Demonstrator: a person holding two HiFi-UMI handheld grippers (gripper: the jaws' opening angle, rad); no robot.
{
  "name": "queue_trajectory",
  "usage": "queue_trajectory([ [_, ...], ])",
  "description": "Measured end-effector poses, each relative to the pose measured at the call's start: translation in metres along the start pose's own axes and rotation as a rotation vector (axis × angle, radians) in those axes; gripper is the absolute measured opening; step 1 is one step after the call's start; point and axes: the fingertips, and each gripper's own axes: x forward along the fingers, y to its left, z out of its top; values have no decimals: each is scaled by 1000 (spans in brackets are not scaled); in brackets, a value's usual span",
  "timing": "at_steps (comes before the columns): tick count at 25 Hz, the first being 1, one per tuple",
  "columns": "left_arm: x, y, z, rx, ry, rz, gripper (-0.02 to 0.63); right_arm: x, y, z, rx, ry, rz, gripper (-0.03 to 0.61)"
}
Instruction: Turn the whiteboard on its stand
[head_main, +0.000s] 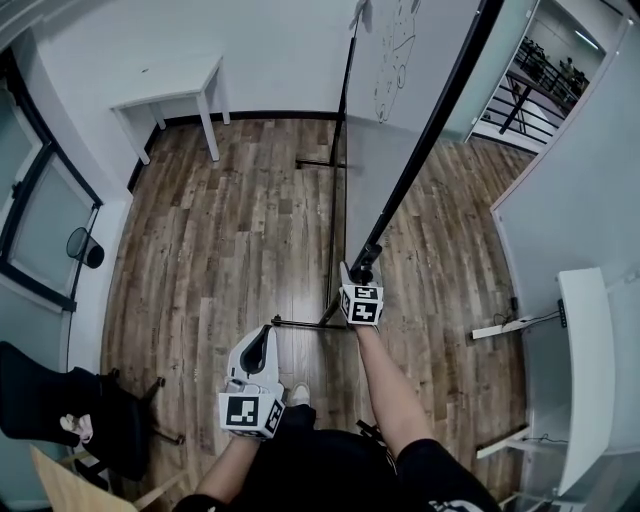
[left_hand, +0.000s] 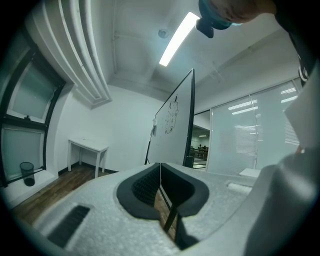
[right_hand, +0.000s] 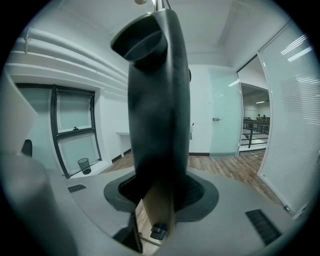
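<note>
Whiteboard (head_main: 420, 60) being held upright on stand (head_main: 333, 240) mid-floor, its dark edge being clamped by right gripper (head_main: 365, 272). Left gripper (head_main: 262, 338) being held aside, jaws together, empty. Turn apparently only being begun; most rotation left.

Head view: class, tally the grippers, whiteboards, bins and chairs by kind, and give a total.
grippers: 2, the left gripper and the right gripper
whiteboard: 1
bin: 1
chair: 1
total: 5
</note>
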Motion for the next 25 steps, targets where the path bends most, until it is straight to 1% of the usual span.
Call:
queue_trajectory([
  [5, -37, -13, 1, 17, 3, 16, 18, -35, 17, -11, -6, -8, 10, 164],
  [15, -130, -62, -20, 34, 0, 62, 18, -123, 42, -47, -4, -22, 45, 164],
  [25, -248, -119, -41, 39, -25, 106, 18, -224, 68, -87, -4, -29, 70, 164],
])
